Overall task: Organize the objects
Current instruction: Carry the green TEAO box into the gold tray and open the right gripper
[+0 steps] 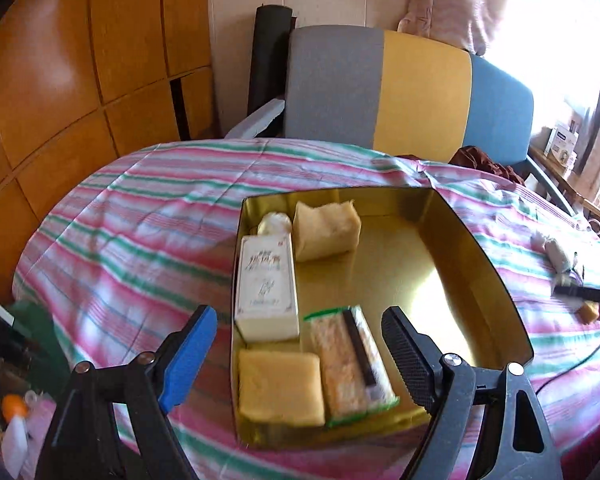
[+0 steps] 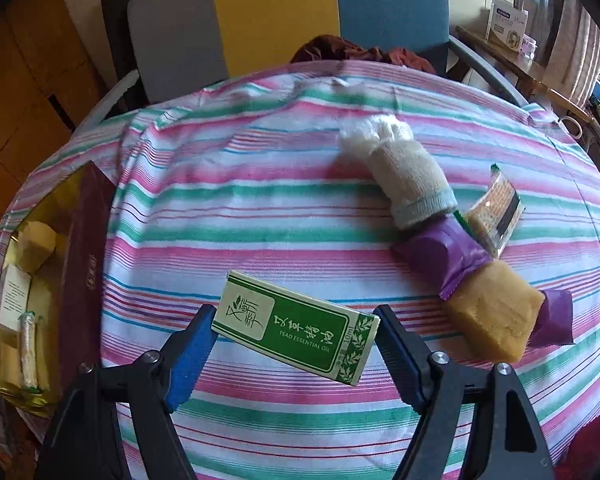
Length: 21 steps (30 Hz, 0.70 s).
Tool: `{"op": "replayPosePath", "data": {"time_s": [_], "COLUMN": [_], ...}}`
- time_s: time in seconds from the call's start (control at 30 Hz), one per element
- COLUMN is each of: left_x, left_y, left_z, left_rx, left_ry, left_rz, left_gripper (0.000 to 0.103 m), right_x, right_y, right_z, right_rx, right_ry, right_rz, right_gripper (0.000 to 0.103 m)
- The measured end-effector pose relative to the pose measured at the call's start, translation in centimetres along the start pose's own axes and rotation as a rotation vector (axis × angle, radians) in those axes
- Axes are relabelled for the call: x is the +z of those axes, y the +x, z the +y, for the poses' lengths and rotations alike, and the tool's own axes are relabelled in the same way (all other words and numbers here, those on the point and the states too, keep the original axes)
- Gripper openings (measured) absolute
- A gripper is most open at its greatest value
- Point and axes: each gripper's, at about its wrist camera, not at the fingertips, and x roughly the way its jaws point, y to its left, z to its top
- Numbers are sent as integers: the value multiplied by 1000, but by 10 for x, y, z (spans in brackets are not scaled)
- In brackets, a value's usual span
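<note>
A gold tin box [image 1: 452, 240] sits on the striped cloth. It holds a white carton [image 1: 266, 284], two tan sponges [image 1: 326, 230] [image 1: 280, 388] and a clear snack packet [image 1: 352, 360]. My left gripper [image 1: 300, 344] is open and empty just above the tin's near end. My right gripper [image 2: 294, 334] is shut on a green and white essential oil box [image 2: 296, 326], held above the cloth. To its right lie a rolled white sock [image 2: 408, 172], a purple packet [image 2: 444, 256], a tan sponge [image 2: 492, 316] and a snack packet [image 2: 496, 208]. The tin shows at the far left in the right wrist view [image 2: 80, 240].
A grey, yellow and blue chair [image 1: 412, 88] stands behind the table, with brown cloth [image 2: 360, 54] on its seat. Wooden cabinets [image 1: 80, 80] are at the left. A side shelf with boxes [image 2: 508, 24] is at the right. Bottles [image 1: 14, 432] stand below the table's left edge.
</note>
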Motion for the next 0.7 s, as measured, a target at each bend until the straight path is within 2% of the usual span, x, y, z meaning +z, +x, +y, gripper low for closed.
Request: {"op": "replayPosePath", "data": {"time_s": [0.17, 0.33, 0.5, 0.7], "left_x": [-12, -17, -21, -30], "left_y": [-7, -8, -8, -7], "left_z": [11, 23, 40, 67], "left_rx": [6, 14, 31, 54], "left_ry": [-34, -50, -82, -146], "left_rz": [-5, -11, -5, 16], "left_gripper": [85, 85, 85, 85], "right_x": [15, 19, 14, 7], "right_y": [-43, -59, -43, 5], "right_z": [63, 149, 228, 286], "right_rx": [61, 165, 229, 242], "right_ry": [-106, -240, -352, -390], "right_rz": [-88, -100, -47, 52], "right_gripper": [80, 80, 80, 80]}}
